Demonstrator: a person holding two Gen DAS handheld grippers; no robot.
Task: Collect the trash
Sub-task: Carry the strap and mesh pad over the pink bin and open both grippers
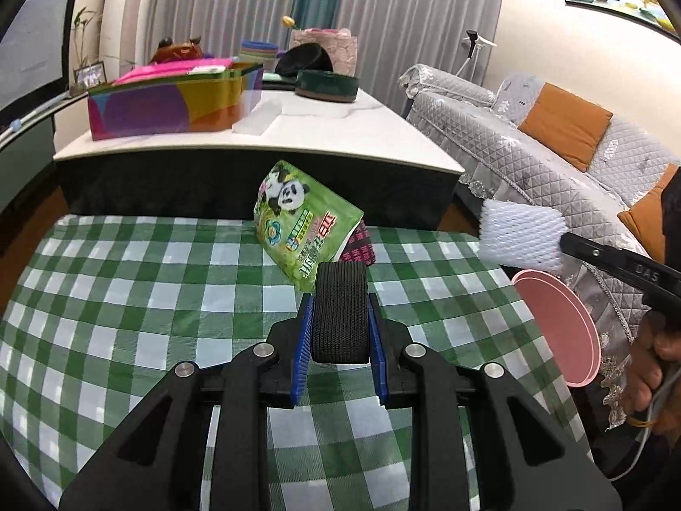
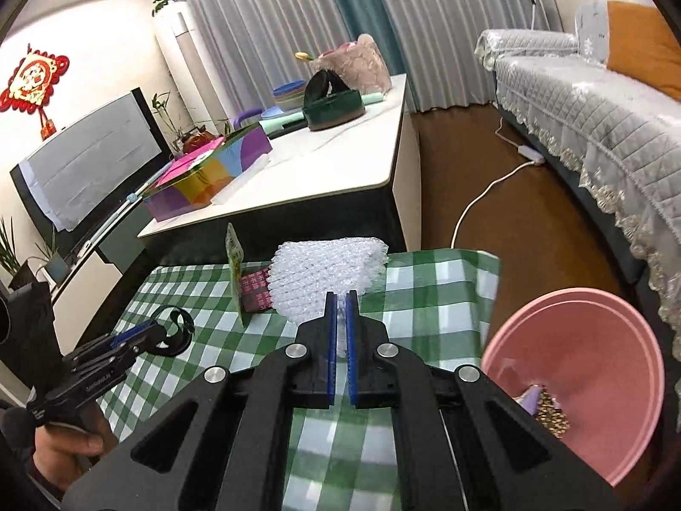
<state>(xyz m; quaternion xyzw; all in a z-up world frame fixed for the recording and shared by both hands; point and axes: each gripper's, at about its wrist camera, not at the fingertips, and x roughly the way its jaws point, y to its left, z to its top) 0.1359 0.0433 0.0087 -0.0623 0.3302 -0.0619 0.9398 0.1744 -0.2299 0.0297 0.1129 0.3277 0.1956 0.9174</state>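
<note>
1. Left wrist view: the left tongs (image 1: pixel 340 323) are closed partway on a black woven strap (image 1: pixel 339 311), which stands upright between the blue pads above the green checked bench (image 1: pixel 127 298). The strap is springy and held only at its sides, so I judge it could squirm out if the hand swings.

2. Same view: just beyond the strap a green panda wrapper (image 1: pixel 304 225) leans on a dark red packet (image 1: pixel 359 247) at the far edge of the bench. A low pass of the strap could knock both off the far side.

3. Same view, right: the right tongs pinch a white foam net (image 1: pixel 521 234) above the pink bin (image 1: pixel 562 323), which sits off the bench's right edge.

4. Right wrist view: the right tongs (image 2: pixel 341 319) are shut nearly flat on a thin corner of the foam net (image 2: pixel 327 274). The hold is slight; light foam could tear free or drift.

5. Same view: the pink bin (image 2: pixel 587 366), lower right, already holds scraps. Letting go short of its rim would drop the net onto the floor.
</note>
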